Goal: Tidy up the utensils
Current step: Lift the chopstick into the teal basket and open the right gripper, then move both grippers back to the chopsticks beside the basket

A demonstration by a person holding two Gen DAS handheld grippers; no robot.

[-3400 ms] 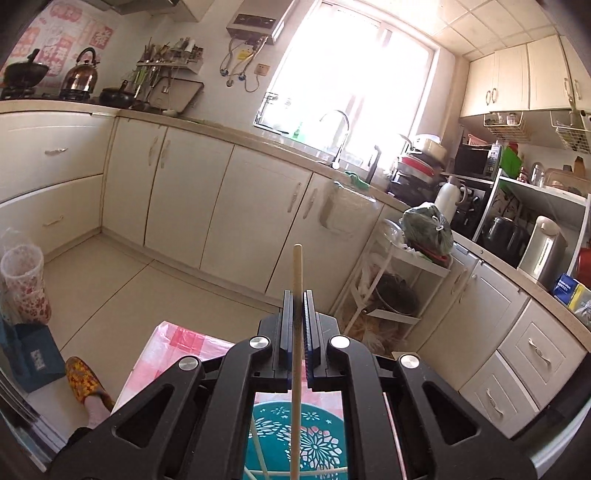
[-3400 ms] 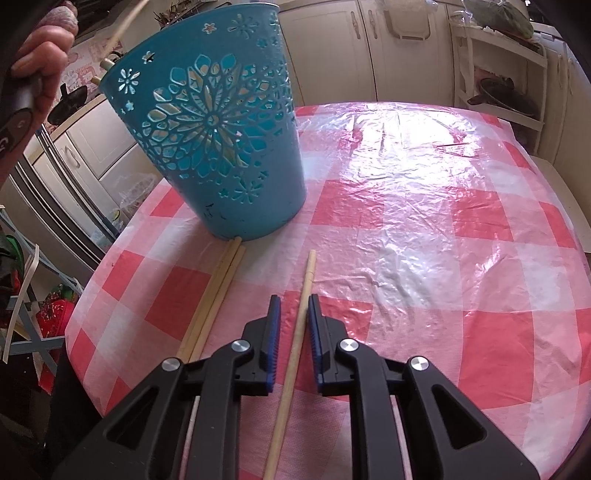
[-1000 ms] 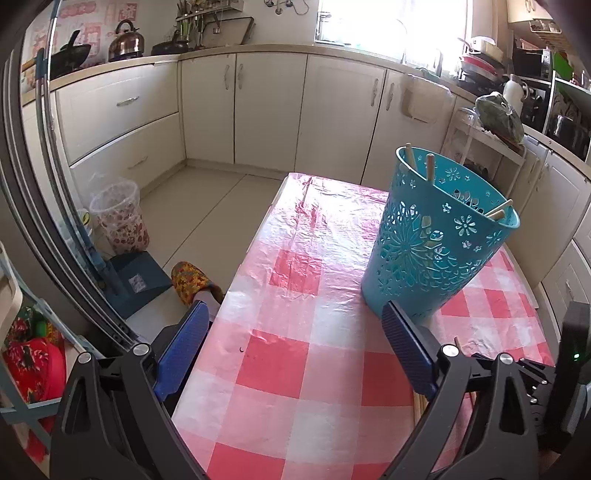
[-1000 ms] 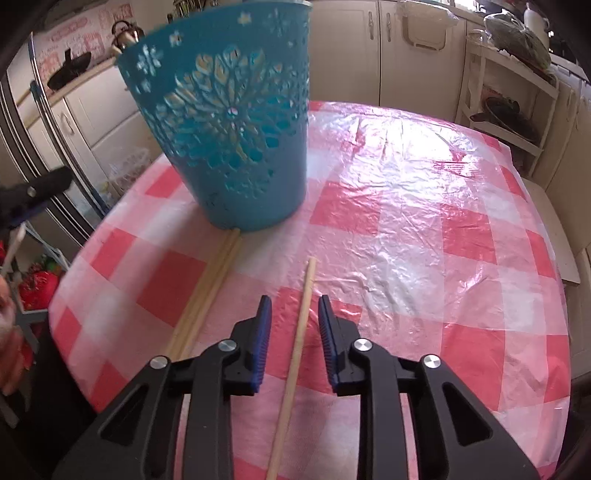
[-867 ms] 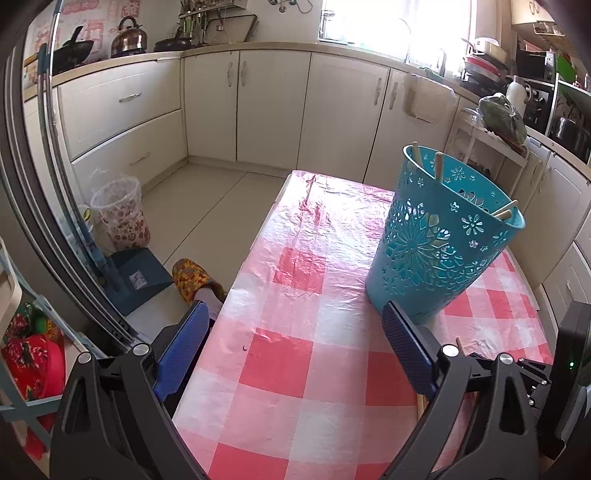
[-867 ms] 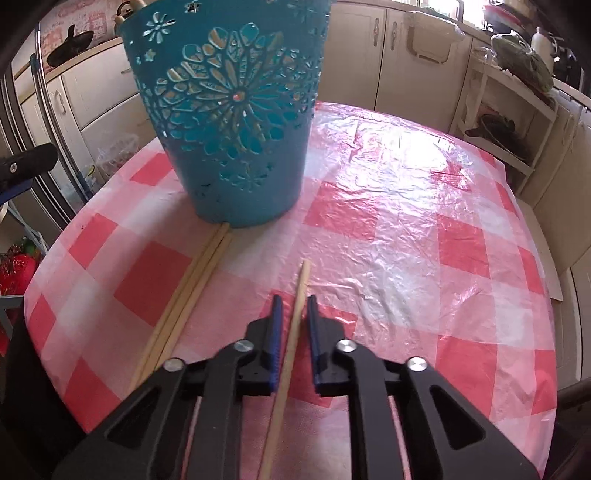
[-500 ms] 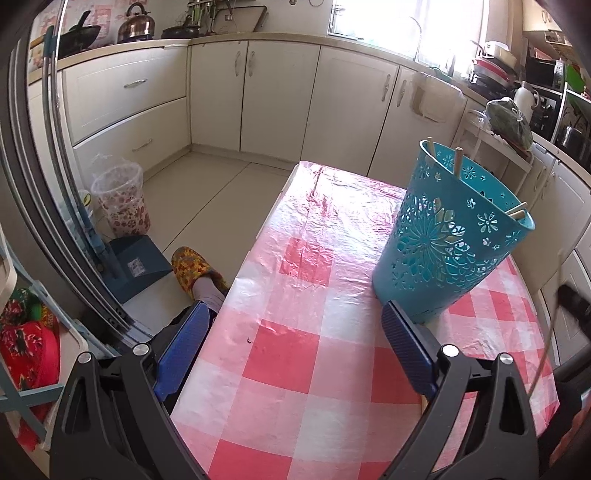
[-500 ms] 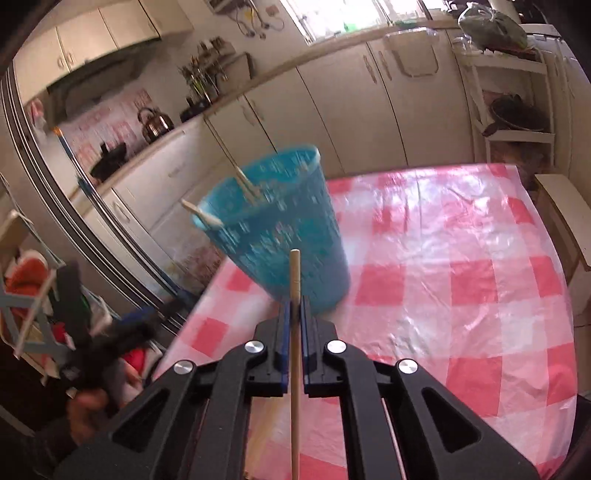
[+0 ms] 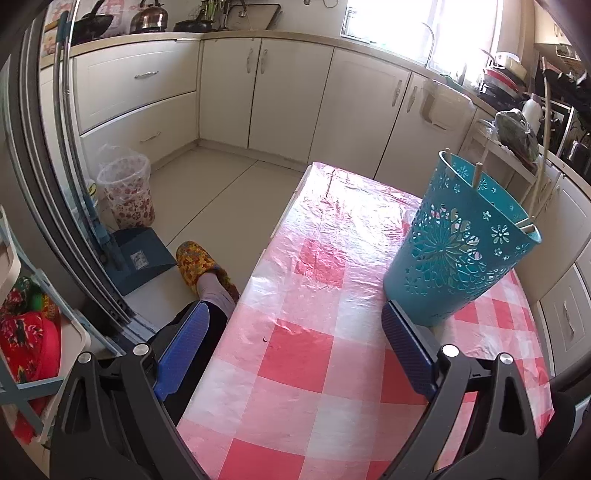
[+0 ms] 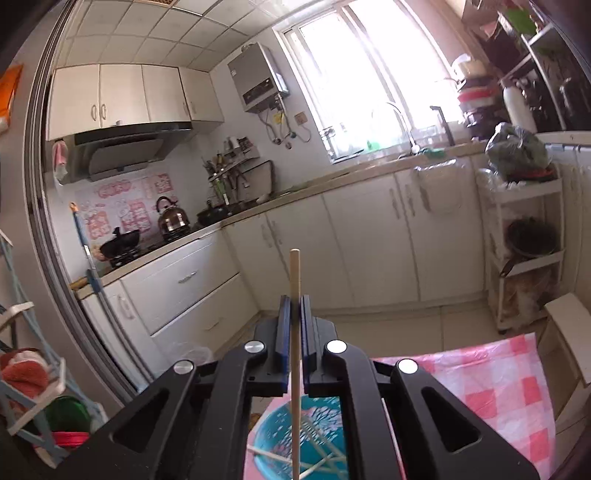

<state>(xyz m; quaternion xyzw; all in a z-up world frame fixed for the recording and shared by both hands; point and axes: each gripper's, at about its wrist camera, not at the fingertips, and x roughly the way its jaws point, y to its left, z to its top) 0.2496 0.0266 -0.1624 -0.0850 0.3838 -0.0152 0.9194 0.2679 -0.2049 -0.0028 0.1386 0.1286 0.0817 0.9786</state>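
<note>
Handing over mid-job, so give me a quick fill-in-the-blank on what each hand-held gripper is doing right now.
1. The right hand-held gripper is shut on a wooden ____.
2. The left hand-held gripper is ____ and holds nothing.
3. The chopstick is held above the ____ basket.
4. The basket stands on a red and white ____ tablecloth.

Missing words: chopstick; open; teal; checked

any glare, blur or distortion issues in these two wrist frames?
Left wrist: window blown out, sheen on the tablecloth, fisheye bends the door frame. Right wrist: window overexposed, teal basket soft below the right gripper, chopstick sharp.
</note>
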